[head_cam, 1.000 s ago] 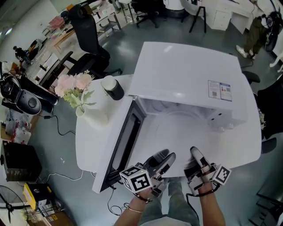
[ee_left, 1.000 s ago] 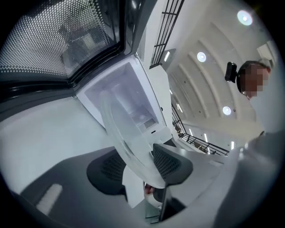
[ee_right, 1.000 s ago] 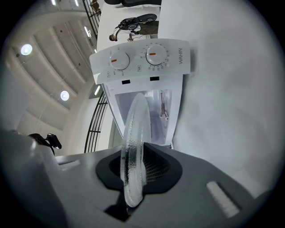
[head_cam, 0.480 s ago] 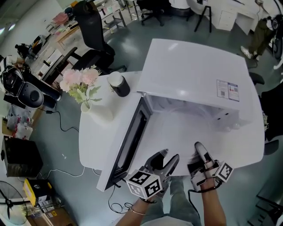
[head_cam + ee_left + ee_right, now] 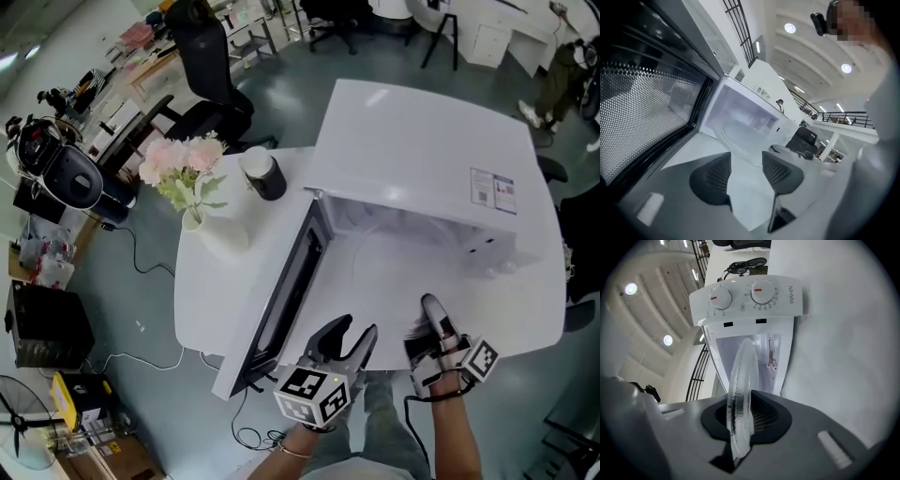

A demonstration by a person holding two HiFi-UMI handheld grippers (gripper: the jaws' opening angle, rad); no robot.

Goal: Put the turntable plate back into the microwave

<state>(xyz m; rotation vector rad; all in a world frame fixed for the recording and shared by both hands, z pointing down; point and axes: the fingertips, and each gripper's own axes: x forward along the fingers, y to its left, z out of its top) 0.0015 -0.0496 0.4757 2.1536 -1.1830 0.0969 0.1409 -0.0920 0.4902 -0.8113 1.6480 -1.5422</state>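
Microwave door [image 5: 281, 300] is swung wide at the left of the head view, so I'd leave it alone and keep the left gripper [image 5: 356, 328] out of the way. I'd feed the plate in flat, centre it over the cavity floor [image 5: 754, 357], and only let go once it sits down. The left gripper's jaws have just eased in a hair but stand wide apart with nothing between them. Further right, the right gripper [image 5: 424, 323] is clamped on the rim of the glass turntable plate [image 5: 740, 394]. The plate sits low-centre in the right gripper view, pointing at the open microwave [image 5: 422, 141].
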